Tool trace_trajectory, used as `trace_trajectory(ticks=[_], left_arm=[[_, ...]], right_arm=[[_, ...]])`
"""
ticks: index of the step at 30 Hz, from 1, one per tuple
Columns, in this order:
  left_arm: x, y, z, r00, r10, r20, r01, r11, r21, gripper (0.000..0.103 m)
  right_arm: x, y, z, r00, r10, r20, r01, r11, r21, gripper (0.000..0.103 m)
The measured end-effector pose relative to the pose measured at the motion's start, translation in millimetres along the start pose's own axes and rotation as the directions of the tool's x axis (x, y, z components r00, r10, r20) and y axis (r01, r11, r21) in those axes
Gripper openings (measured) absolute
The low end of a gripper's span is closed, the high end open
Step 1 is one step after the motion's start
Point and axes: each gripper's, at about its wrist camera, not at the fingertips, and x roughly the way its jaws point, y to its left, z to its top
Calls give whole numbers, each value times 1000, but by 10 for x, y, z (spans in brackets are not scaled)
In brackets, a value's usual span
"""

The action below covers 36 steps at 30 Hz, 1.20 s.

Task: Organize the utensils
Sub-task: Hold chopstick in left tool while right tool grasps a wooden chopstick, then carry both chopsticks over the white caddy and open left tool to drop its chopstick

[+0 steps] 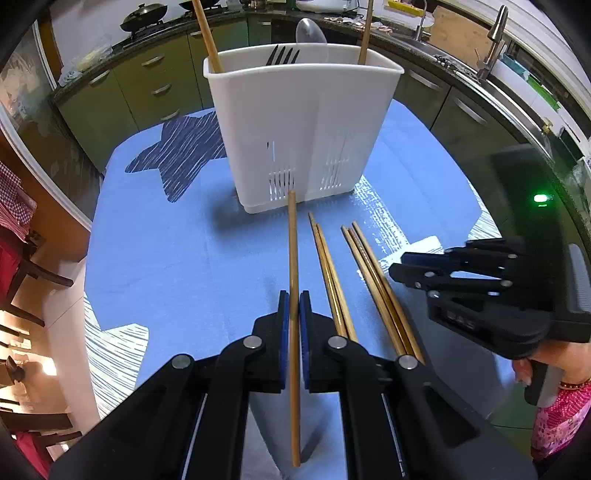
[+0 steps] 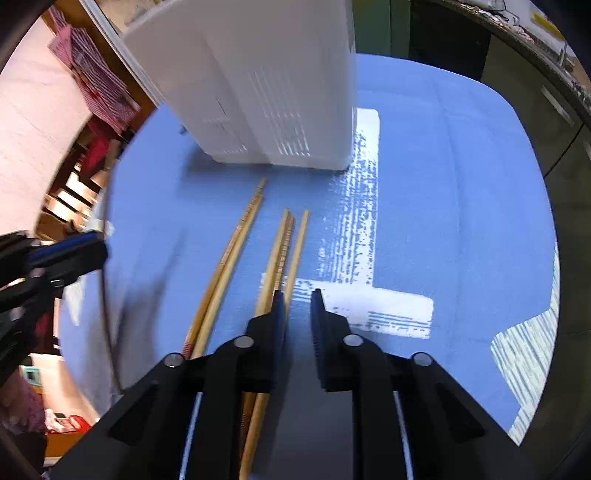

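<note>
The white caddy (image 1: 303, 125) on the tabletop (image 1: 166, 251) holds two chopsticks, a fork (image 1: 282, 55) and a spoon (image 1: 312, 33); left gripper (image 1: 294, 314) fingers pinch one chopstick (image 1: 293, 258); right gripper (image 2: 297, 306) fingers stand narrow, empty, above five loose chopsticks (image 2: 280, 251).

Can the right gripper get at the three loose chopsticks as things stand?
Probably yes. The right gripper hangs right over the three chopsticks on the blue cloth, nothing between. The left gripper, shut on its own chopstick, sits off to the side.
</note>
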Motion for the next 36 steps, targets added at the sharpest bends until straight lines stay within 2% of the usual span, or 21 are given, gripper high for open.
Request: trace_trajectory(ticks=[19, 22, 24, 28, 32, 36], left_arm=[[-74, 42, -18, 999, -27, 23, 26, 1000, 6, 6], [-78, 34, -21, 999, -28, 23, 28, 1000, 8, 6], [-77, 37, -22, 999, -28, 23, 28, 1000, 9, 6], [-89, 39, -27, 999, -30, 26, 29, 1000, 7, 6], [-128, 39, -28, 999, -30, 33, 30, 1000, 10, 6], [-230, 36, -37, 998, -37, 53, 36, 999, 16, 6]], right_arm=[[229, 155, -22, 998, -58, -41, 57, 998, -7, 13], [256, 210, -22, 996, -83, -26, 83, 996, -14, 13], [256, 209, -28, 995, -96, -15, 96, 995, -17, 9], [201, 151, -46, 997, -80, 7, 80, 997, 8, 7], [-54, 117, -91, 997, -39, 74, 37, 999, 25, 7], [-428, 129, -173, 987, -9, 162, 6, 1000, 21, 7]])
